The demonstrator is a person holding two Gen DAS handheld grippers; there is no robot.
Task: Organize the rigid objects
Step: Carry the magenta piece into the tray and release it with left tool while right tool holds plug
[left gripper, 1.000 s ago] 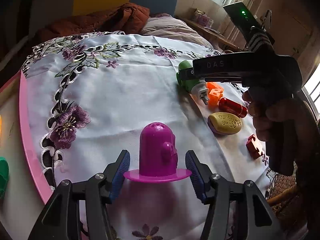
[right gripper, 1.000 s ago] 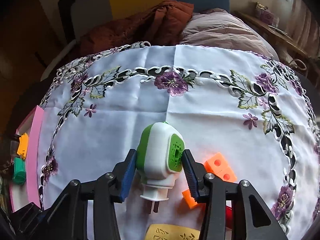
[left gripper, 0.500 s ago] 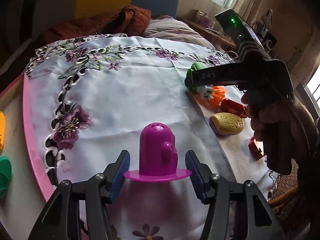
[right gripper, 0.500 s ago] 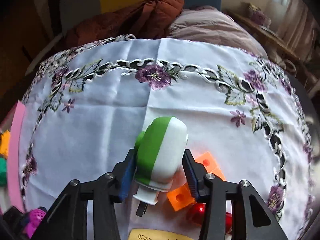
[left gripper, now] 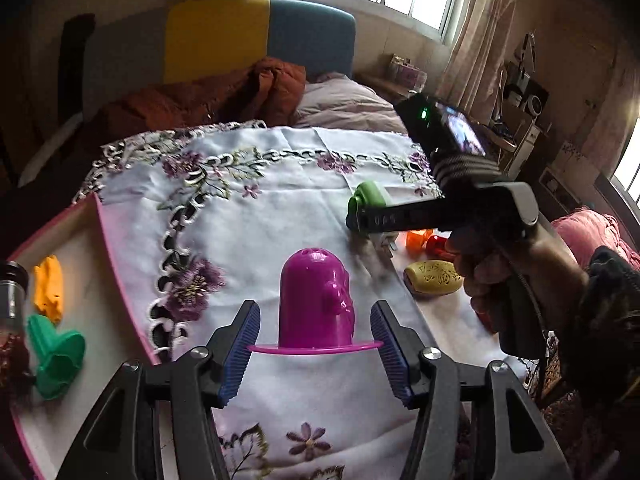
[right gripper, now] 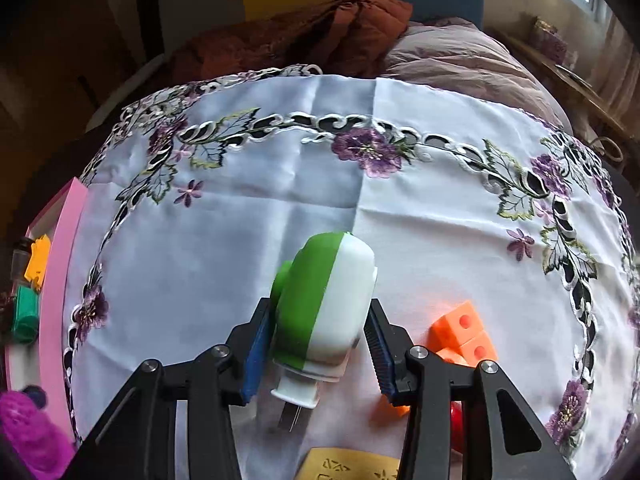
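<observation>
Right wrist view: my right fingers (right gripper: 316,350) clamp a green-and-white plug-in device (right gripper: 326,308), half glossy green, half white, with a rounded dome. Its long axis runs along my fingers, dome pointing away toward the embroidered cloth (right gripper: 260,216), metal prongs toward me. Orange blocks (right gripper: 464,334) lie just right of the device.

Left wrist view: my left fingers (left gripper: 315,354) grip the flat brim of a magenta domed piece (left gripper: 314,300). It stands upright, its perforated top pointing up, above the cloth. The pink-rimmed tray (left gripper: 116,280) lies left of it, holding a green piece (left gripper: 54,354) and a yellow one (left gripper: 48,282).
</observation>
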